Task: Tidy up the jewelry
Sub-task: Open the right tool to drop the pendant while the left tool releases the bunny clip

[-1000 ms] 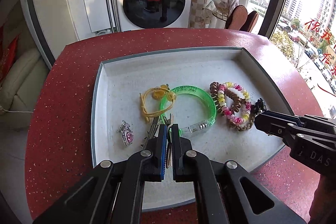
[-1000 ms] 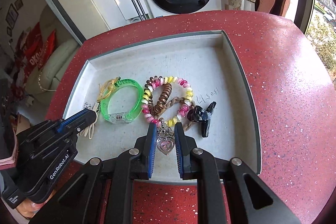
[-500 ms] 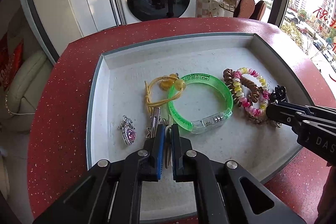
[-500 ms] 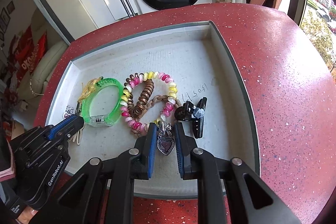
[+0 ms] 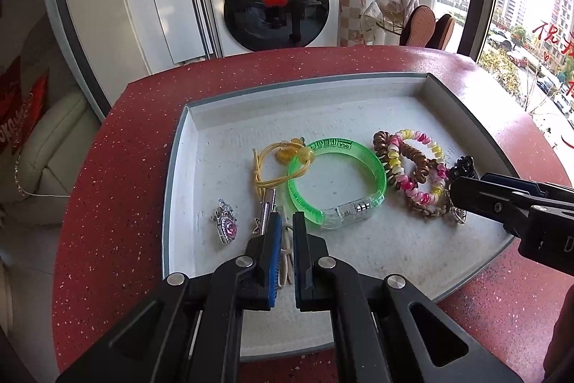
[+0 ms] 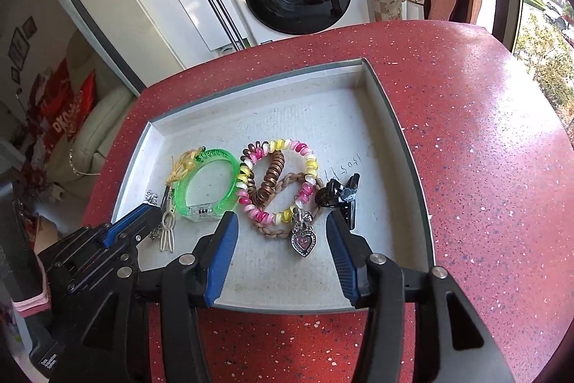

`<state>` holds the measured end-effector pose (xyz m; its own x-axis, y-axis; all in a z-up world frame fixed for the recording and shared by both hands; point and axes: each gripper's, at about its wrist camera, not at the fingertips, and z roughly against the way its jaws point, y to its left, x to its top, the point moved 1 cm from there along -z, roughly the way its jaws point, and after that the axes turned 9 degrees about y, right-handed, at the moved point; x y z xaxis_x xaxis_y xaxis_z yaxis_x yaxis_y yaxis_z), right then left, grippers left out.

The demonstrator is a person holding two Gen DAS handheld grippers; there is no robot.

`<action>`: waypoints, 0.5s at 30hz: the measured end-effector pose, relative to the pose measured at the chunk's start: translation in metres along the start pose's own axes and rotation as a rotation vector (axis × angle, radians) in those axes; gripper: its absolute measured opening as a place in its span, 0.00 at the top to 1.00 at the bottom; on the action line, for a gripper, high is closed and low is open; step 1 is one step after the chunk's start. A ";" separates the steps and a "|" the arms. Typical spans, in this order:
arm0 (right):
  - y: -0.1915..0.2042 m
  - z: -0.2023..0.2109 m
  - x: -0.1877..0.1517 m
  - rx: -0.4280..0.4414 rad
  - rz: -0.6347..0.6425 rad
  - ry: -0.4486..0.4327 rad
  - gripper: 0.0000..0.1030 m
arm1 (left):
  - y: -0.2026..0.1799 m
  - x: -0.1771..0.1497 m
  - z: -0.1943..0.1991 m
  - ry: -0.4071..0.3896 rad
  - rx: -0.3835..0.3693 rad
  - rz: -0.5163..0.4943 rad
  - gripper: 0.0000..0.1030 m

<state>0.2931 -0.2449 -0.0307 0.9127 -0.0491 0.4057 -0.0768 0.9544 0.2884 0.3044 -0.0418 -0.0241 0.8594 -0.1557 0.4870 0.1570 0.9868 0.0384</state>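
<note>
Jewelry lay grouped in the grey tray (image 6: 391,117). Right gripper (image 6: 280,228) jaws were opening, the heart pendant (image 6: 303,241) lying free between them beside the coil bracelets (image 6: 276,182), presumably its spot. Left gripper (image 5: 285,232) was clamped on a cream hair clip (image 6: 167,232), likely awaiting placement near the green bangle (image 5: 337,180).

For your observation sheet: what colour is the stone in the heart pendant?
Pink, in a dark silver frame; the heart pendant shows best in the right wrist view.

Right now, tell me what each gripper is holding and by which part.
Left gripper: shut on the cream hair clip, gripping one end. Right gripper: holds nothing; its jaws are opening around the heart pendant, which lies free on the tray.
</note>
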 end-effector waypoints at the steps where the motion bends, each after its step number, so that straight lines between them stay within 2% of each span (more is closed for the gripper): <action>1: 0.000 0.002 -0.001 0.000 0.000 -0.003 0.46 | 0.000 0.000 0.002 -0.005 -0.001 0.002 0.79; 15: -0.003 0.016 -0.009 -0.019 -0.006 -0.007 0.45 | 0.004 -0.003 0.012 0.005 0.009 0.015 0.79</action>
<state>0.2789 -0.2517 -0.0207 0.9101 -0.0570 0.4104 -0.0636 0.9595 0.2744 0.2963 -0.0366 -0.0153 0.8643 -0.1407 0.4830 0.1395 0.9895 0.0387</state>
